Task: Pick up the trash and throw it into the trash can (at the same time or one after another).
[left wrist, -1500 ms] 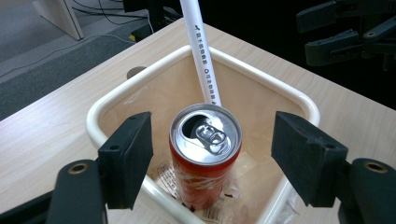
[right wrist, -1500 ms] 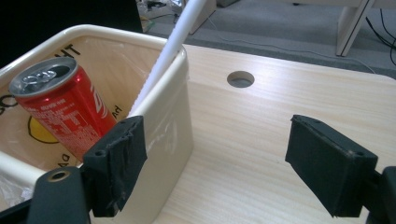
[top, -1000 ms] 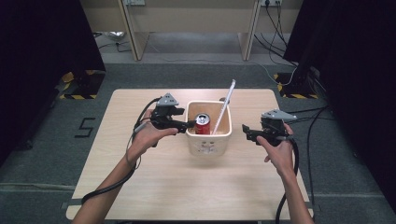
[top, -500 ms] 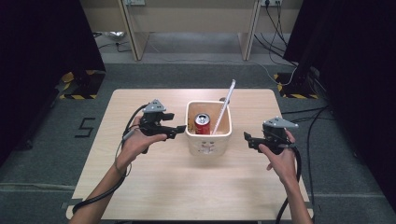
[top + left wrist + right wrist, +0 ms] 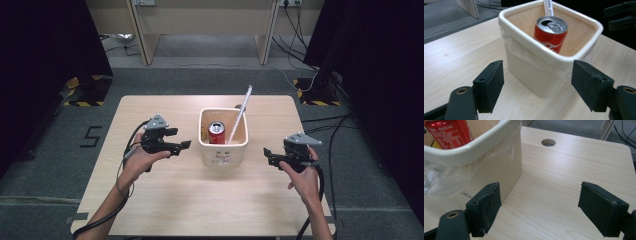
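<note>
Our left hand-held gripper (image 5: 184,145) is wide open with nothing in it, and so is our right hand-held gripper (image 5: 267,153). We hold one on each side of the cream bin (image 5: 223,150), near it but not touching. The bin stands in the middle of the desk (image 5: 165,200).

We think we are at the reaching step. Next we would bring both sides in and squeeze the bin walls gently, so it does not tip.

Inside the bin stands a red can (image 5: 217,133), upright. A long white stick (image 5: 242,111) leans out over the far rim.

From the left gripper view we see the can's silver top (image 5: 552,24) is already opened, and a clear plastic liner (image 5: 510,47) hangs under the rim. From the right gripper view we see a round hole (image 5: 548,142) in the desk, farther back.
</note>
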`<state>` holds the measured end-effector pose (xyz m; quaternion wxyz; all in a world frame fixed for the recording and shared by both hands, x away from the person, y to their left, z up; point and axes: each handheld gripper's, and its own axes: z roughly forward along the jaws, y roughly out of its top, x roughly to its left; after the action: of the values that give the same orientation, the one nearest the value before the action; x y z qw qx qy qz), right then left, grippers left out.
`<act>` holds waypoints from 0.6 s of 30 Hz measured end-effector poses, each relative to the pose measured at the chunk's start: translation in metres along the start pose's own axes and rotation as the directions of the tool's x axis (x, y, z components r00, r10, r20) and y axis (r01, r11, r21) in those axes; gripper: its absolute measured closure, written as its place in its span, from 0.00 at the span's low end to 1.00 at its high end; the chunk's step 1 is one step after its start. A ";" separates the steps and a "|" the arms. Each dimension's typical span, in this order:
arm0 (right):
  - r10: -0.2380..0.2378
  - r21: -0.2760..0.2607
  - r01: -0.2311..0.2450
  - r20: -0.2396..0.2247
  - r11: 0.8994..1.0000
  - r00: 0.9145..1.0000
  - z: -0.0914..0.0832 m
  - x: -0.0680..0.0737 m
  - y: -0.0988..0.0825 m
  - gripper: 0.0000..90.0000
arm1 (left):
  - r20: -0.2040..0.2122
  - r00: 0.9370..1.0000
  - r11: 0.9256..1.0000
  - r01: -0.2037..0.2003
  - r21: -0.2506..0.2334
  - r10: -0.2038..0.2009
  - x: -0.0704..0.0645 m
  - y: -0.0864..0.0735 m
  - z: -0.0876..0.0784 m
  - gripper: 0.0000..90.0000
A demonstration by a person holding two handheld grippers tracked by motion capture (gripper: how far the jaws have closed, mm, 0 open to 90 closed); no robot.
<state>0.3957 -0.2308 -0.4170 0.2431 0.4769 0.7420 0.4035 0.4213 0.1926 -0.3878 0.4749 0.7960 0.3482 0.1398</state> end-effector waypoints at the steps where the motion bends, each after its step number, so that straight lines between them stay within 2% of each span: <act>1: -0.007 0.002 0.007 0.003 1.000 1.000 0.000 0.000 -0.002 0.20 | -0.002 1.000 1.000 0.001 0.002 -0.001 0.000 -0.002 0.000 0.29; 9: 0.000 0.004 0.000 0.007 1.000 1.000 -0.001 0.003 -0.018 0.20 | -0.022 1.000 1.000 0.006 0.012 -0.006 0.001 -0.023 0.002 0.29; 18: 0.012 0.022 -0.012 -0.002 1.000 1.000 0.004 0.006 -0.034 0.20 | -0.038 0.999 1.000 0.009 0.025 -0.008 0.002 -0.039 0.007 0.25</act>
<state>0.3787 -0.2312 -0.4468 0.2347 0.4836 0.7439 0.3971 0.4104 0.2015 -0.4248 0.4589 0.7976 0.3622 0.1485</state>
